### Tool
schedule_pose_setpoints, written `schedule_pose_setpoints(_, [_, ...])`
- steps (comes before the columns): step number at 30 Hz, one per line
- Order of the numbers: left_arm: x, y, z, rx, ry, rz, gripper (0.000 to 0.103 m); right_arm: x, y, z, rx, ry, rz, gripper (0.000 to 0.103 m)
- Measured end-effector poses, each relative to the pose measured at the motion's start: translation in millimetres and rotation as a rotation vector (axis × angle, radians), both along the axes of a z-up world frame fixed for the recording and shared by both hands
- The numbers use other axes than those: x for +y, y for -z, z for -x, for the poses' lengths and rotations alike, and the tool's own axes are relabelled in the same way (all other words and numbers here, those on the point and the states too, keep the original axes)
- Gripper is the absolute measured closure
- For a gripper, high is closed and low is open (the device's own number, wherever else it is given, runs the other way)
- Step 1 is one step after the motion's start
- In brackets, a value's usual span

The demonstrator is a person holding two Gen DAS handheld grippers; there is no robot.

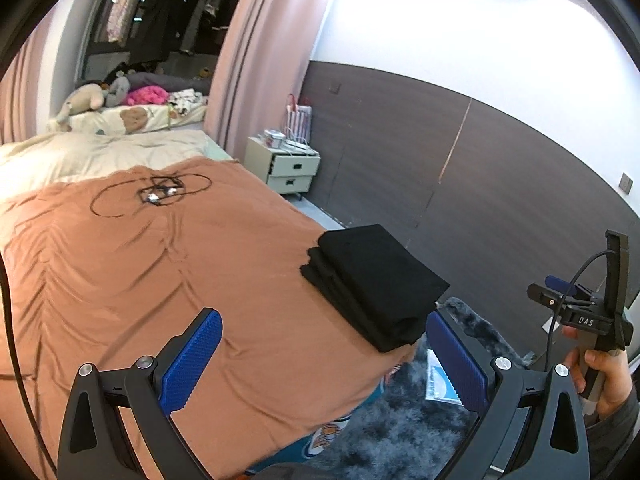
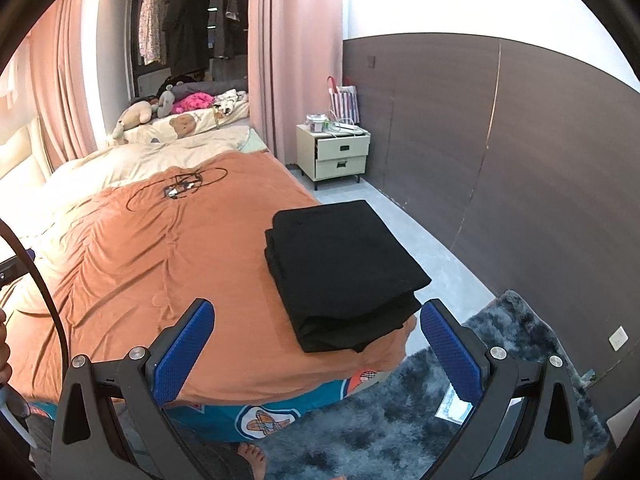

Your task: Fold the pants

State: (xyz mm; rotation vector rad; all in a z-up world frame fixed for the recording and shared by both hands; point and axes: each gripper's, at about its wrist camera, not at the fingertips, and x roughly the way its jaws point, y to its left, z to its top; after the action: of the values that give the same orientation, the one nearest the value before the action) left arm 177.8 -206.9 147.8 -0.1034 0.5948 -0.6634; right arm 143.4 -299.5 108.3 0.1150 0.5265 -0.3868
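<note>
Items atop nightstand [image 2: 334, 148] too small; bare foot [image 2: 253, 458] partly cut off.

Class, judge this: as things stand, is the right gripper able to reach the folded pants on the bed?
Probably yes. The right gripper is open and empty, facing the pants near the bed's corner, with nothing between them.

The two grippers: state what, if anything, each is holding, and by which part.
Nothing is held. The left gripper and right gripper are both open, and the folded black pants lie on the orange bedspread.

left gripper [image 1: 322, 356]: black frame, 2 blue ribbed pads, silver screws; right gripper [image 1: 560, 294] marked "das", black cable, lower right; grey sleeve [image 1: 618, 432].
</note>
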Motion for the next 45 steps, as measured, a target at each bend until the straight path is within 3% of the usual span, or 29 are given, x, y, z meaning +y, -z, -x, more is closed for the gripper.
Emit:
schedule_pose_setpoints(14, [54.9,-5.9,48.1,-0.109,-0.103,-0.032,0.000,57.2,11.5,30.3,-0.092,-0.087,0.034,0.000])
schedule_pose_setpoints(26, [80.9,-6.7,101.5,-0.195,-0.158,-0.058,0.000,74.0,42.7,57.4,-0.167,-0.149,0.014,0.000])
schedule_pose_setpoints(45, [121.9,23.9,166.5,-0.233,-0.256,-0.105,0.000,105.2,84.5,96.5,-0.219,-0.182,-0.014,0.000])
